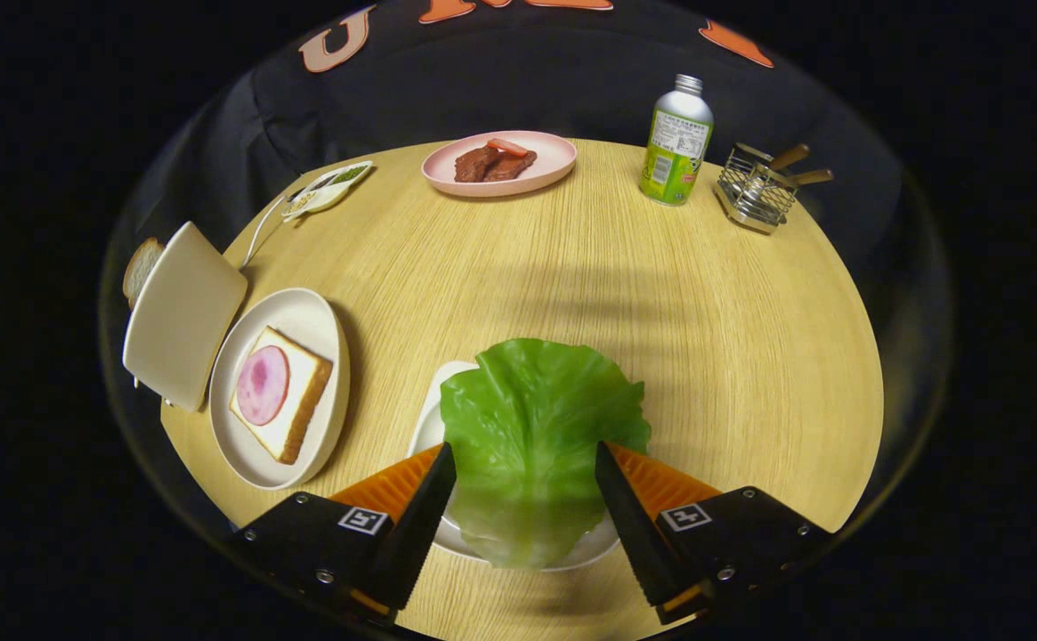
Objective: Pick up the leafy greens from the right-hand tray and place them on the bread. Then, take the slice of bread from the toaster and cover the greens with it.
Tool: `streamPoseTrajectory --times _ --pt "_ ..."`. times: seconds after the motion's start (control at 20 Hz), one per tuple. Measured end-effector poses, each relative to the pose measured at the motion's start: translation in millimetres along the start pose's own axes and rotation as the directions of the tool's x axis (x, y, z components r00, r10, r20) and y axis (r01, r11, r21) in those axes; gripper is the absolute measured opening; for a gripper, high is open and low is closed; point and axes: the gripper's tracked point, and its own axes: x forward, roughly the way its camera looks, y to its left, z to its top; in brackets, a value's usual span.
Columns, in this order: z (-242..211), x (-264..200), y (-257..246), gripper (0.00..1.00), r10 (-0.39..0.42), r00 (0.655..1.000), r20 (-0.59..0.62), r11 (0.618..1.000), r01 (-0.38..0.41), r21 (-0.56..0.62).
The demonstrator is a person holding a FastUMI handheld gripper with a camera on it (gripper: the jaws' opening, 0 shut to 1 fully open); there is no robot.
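lying flat on its white tray, the lettuce leaf sits between the fingers of the gripper, whose jaws stand spread wide to either side without pressing, judged an approach ahead of pickup. beside it on the round plate waits the bread slice topped with ham, next to the toaster holding a second slice.

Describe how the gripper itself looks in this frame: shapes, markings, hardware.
The gripper has two tapering, wedge-shaped fingers with ribbed outer faces. Each is mounted on an angular black block fastened with small silver screws, and each block carries a square black-and-white fiducial marker. No cables are visible.
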Motion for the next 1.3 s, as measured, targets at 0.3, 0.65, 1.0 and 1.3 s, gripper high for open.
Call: streamPoseTrajectory --times 0.3,0.65,1.0,1.3 --pt "3.0 4.1 -9.9 0.56 -0.049 0.999 0.017 0.999 0.049 -0.008" --pt "17.2 -2.7 -7.1 0.06 0.004 0.996 0.093 0.994 -0.015 0.109" --pt "42.5 -38.7 39.6 0.06 0.118 0.971 0.209 0.987 -0.137 0.081" --pt "54.9 -52.9 85.6 0.06 0.204 0.947 0.250 0.978 -0.210 -0.001"
